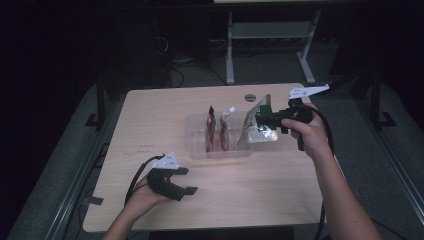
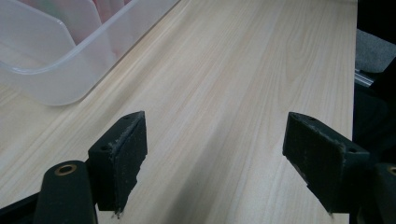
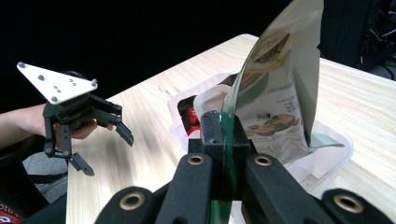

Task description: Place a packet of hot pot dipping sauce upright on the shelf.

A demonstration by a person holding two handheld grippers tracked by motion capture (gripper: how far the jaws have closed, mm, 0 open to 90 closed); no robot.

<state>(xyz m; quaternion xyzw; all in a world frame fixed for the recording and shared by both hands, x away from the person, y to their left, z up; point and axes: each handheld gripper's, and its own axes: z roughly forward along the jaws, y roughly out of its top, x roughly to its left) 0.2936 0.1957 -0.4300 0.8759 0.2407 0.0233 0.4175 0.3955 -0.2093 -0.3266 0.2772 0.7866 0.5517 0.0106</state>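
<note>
Right gripper (image 3: 224, 135): jaws clamped tight on the edge of a green-and-silver pouch (image 3: 280, 98), held upright over the right end of the clear bin (image 1: 196, 150) mid-tabletop (image 1: 150, 115). Left gripper (image 1: 186, 180): jaws wide apart, holding nothing, near the tabletop's front-left edge.

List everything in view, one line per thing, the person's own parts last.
Light wooden table: one, pale wood, under everything.
Clear plastic bin: one, see-through, table centre.
Red upright snack packets: two, red and white, standing in the bin's left part.
Green-and-silver foil pouch: one, over the bin's right end, pinched in the right tongs.
White-legged desk frame: one, on the floor beyond the table.
Left tongs: black, open, low over the table's near left.
Right tongs: black, shut on the pouch.
</note>
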